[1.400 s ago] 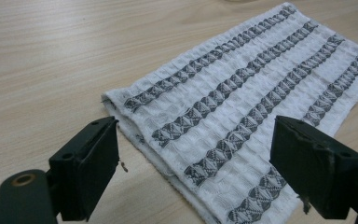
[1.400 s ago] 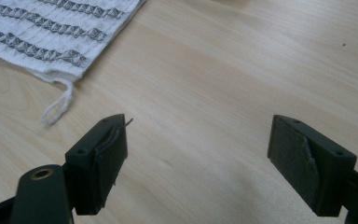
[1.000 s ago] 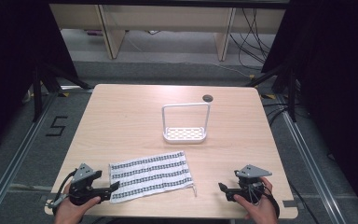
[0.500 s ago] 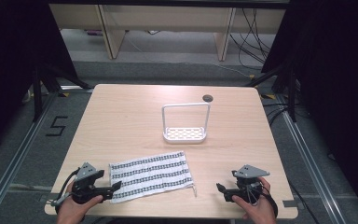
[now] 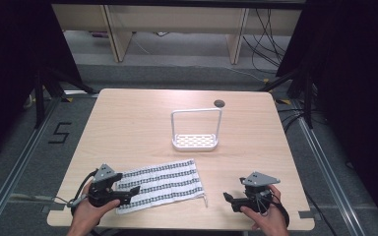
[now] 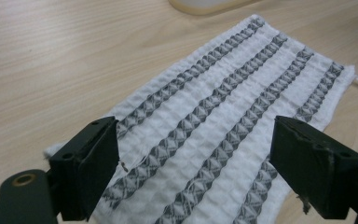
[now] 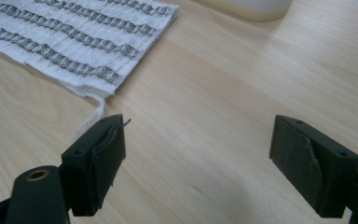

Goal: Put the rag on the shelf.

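The left gripper [image 6: 193, 172] hovers with jaws spread wide over the towel [image 5: 160, 184] near the worktop's front edge. The right gripper [image 7: 196, 163], equally spread, holds nothing. A shallow pinch may catch only loose threads, dragging the cloth off that edge.

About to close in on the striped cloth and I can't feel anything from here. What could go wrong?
The left gripper hangs open over the cloth; closing flat may pinch little fabric, or scrape the table. The right gripper is open and apart from the cloth, nearest its loose string; grabbing that alone could drag the cloth askew. The white rack stands beyond, so a lifted cloth might snag it.
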The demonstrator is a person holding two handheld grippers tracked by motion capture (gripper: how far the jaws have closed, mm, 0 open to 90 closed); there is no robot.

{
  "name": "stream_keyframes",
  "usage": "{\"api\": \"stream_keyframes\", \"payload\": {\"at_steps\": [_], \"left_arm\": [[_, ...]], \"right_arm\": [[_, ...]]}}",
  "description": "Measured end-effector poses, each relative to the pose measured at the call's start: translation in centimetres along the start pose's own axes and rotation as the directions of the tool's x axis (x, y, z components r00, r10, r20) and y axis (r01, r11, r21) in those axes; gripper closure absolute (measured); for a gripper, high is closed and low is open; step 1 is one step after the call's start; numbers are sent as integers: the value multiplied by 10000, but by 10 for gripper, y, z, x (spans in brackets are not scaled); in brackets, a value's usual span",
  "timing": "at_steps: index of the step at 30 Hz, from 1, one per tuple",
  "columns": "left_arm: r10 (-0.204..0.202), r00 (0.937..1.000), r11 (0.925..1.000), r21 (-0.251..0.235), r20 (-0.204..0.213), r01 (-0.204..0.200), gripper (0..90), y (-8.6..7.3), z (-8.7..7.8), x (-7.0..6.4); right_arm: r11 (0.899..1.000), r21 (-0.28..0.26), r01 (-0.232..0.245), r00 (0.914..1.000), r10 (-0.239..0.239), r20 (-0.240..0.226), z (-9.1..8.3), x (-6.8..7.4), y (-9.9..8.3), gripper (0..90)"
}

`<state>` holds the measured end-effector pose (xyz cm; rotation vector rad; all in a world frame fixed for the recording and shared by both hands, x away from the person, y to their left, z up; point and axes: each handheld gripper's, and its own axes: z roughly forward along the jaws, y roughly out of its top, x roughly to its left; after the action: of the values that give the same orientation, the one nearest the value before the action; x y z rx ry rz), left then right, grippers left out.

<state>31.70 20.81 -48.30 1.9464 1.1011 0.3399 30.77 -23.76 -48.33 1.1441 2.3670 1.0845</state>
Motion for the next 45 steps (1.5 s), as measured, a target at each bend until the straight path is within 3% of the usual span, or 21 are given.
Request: {"api": "stream_keyframes", "payload": {"at_steps": [2, 3, 4, 6, 7, 9, 10, 11, 12, 13, 17, 19, 27, 28, 34, 35, 38, 43, 45], "left_arm": [[224, 9997, 9996, 165, 46, -225, 148, 5, 2, -2], [27, 10000, 10000, -41, 61, -27, 148, 7, 5, -5], [277, 9995, 9995, 122, 140, -279, 148, 10, 6, -4], [250, 9996, 9997, 38, 111, -251, 148, 12, 8, -6], [366, 9992, 9992, 148, 134, -368, 148, 14, 10, -6], [227, 9995, 9997, 62, 223, -228, 148, 18, 15, -9], [374, 9990, 9992, 158, 234, -378, 150, 21, 17, -8], [450, 9986, 9987, 246, 288, -457, 153, 25, 20, -9], [323, 9990, 9993, 162, 297, -328, 153, 27, 22, -11], [451, 9986, 9986, 245, 270, -458, 156, 30, 23, -10], [444, 9984, 9988, 210, 362, -451, 163, 38, 29, -12], [660, 9966, 9970, 363, 493, -678, 170, 45, 34, -13], [932, 9931, 9934, 610, 705, -975, 212, 64, 52, -15], [1128, 9906, 9896, 808, 778, -1191, 222, 70, 58, -16], [1470, 9833, 9815, 1077, 1074, -1585, 246, 81, 73, -25], [1656, 9785, 9764, 1189, 1229, -1802, 254, 85, 80, -29], [1731, 9756, 9735, 1266, 1354, -1903, 266, 89, 87, -35], [2220, 9617, 9534, 1709, 1608, -2486, 281, 98, 104, -45], [2257, 9606, 9530, 1675, 1624, -2523, 285, 100, 107, -46]], "right_arm": [[10000, 23, 40, 10000, -40, 32, 0, 1, 1, 194], [10000, 41, -6, 10000, 7, -22, 0, 2, 2, 193], [10000, 15, 34, 10000, -34, -7, 0, 2, 2, 194], [9997, -89, 220, 9998, -220, 18, 0, 2, 3, 194], [10000, 10, 21, 10000, -21, 11, 0, 4, 5, 195], [9997, -152, 203, 9998, -202, 57, 1, 3, 5, 196], [10000, 27, -39, 9999, 39, -94, 0, 6, 6, 199], [9997, -53, 236, 9997, -236, -50, 2, 7, 8, 205], [10000, 27, 52, 10000, -52, -81, 2, 8, 9, 207], [9993, -133, 361, 9993, -362, -19, 3, 7, 9, 209], [9989, -129, 458, 9989, -459, -56, 4, 9, 12, 215], [9990, -67, 447, 9989, -447, -125, 5, 12, 15, 230], [9978, 151, 643, 9973, -638, -368, 9, 20, 21, 251], [9962, 105, 867, 9953, -861, -436, 12, 22, 22, 257], [9938, 284, 1075, 9923, -1055, -652, 19, 31, 27, 283], [9918, 245, 1254, 9897, -1234, -727, 23, 34, 28, 289], [9888, 381, 1443, 9871, -1412, -754, 25, 38, 30, 299], [9826, 588, 1759, 9808, -1699, -953, 34, 48, 33, 329], [9809, 655, 1832, 9797, -1766, -953, 36, 50, 33, 338]]}}
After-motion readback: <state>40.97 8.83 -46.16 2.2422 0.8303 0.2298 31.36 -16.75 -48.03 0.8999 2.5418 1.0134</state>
